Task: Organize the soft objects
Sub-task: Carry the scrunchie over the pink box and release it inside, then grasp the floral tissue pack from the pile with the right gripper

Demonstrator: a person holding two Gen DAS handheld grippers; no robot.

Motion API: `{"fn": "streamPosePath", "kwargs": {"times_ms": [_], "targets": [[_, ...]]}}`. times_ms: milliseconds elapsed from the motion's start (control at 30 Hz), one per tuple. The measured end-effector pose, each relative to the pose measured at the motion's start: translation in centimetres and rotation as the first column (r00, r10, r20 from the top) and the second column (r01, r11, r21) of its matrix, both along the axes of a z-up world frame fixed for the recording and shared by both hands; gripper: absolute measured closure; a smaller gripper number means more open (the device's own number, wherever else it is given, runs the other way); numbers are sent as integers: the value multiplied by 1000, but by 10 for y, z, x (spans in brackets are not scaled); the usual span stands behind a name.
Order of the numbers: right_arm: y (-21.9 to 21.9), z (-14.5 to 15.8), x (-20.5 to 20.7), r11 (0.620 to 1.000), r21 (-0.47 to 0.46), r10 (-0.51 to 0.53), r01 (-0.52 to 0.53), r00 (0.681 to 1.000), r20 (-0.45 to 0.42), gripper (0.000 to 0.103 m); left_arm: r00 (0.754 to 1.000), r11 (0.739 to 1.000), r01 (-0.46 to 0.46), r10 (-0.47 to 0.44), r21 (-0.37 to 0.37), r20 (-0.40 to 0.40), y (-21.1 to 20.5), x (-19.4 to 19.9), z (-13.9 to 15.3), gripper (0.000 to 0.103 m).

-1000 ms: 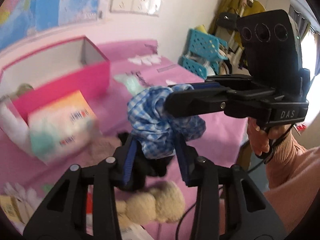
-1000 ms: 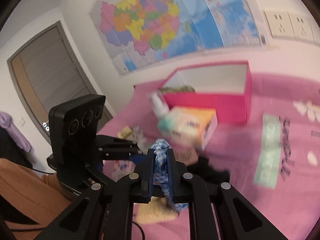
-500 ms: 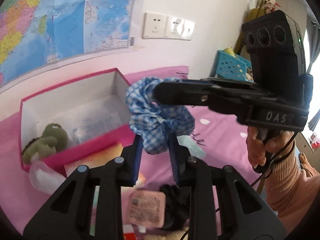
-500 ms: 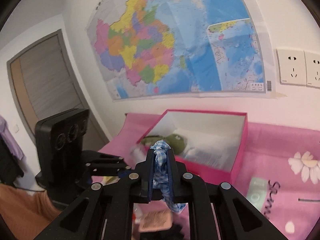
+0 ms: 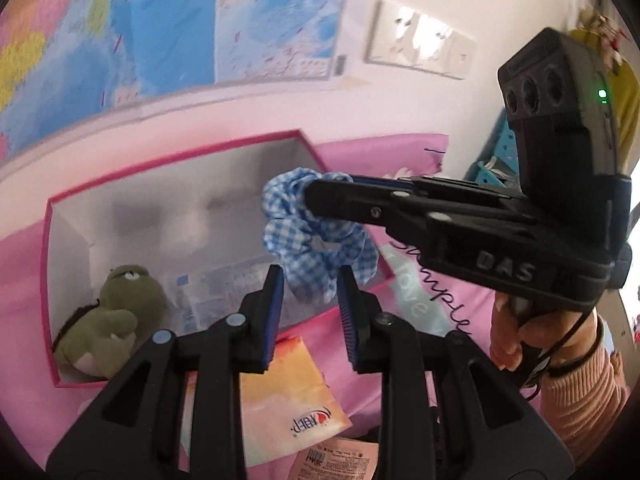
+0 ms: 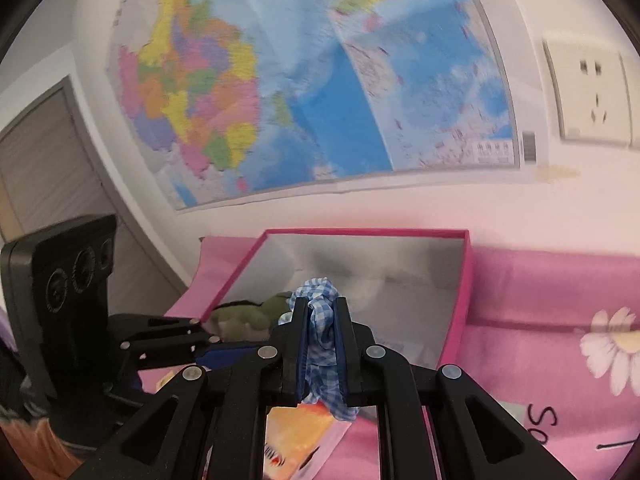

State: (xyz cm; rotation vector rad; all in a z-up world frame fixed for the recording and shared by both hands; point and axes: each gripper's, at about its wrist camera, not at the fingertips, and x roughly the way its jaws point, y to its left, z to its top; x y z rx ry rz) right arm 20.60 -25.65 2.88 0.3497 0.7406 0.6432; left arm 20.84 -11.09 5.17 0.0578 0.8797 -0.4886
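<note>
Hanging between both tongs over the open pink box [image 5: 180,156], the blue-and-white checked scrunchie [image 5: 316,240] looks light, soft and limp. I judge it will sag and fold wherever it is unsupported, and it cannot break. Its gathered cloth gives the pads plenty to bite on, so slipping seems unlikely. The best hold is across the bunched ring, not on a loose frill.

Left of the left tongs [image 5: 310,280], a green plush toy [image 5: 108,320] lies in the box's near corner. The box floor ahead of those tongs looks mostly bare, though blurred. The left tongs are drawn in on the scrunchie's lower folds, with cloth filling the gap at their tips. Below them, outside the box, sits an orange-and-white packet [image 5: 288,392] on the pink cover [image 5: 400,152].

The right tongs [image 5: 320,188] come in from the right and are clamped on the scrunchie's upper edge. In their own view the cloth is squeezed flat between the pads, with a tail drooping beneath. A hand [image 5: 516,340] in a peach sleeve grips their handle at far right.

The scrunchie is a ruffled gingham loop, puckered all round and stretched slightly between the two holds.
</note>
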Motion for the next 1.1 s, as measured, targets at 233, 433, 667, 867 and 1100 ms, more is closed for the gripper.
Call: {"fn": "streamPosePath", "kwargs": {"times_ms": [233,433,667,867,1100], "targets": [[-6,-29,12,989,-88,-124,118,990,-72,69,999,998,-50,50,22,16,12,-10,-11,54],[-21,-18,-26,992,-57,-116,114,993,-28,67,998,999,-25,26,-24,55,31,-40,-3,54],[-23,3,-94,999,29,26,-26,1000,2,57,997,998,21,-17,-62,76,53,-88,0,53],[-16,6,-152,990,71,122,-122,992,8,53,997,997,22,-17,-72,72,74,-124,-12,52],[29,-7,-191,959,95,271,-268,962,-18,52,996,995,-89,91,-54,22,124,-153,-39,52]]}}
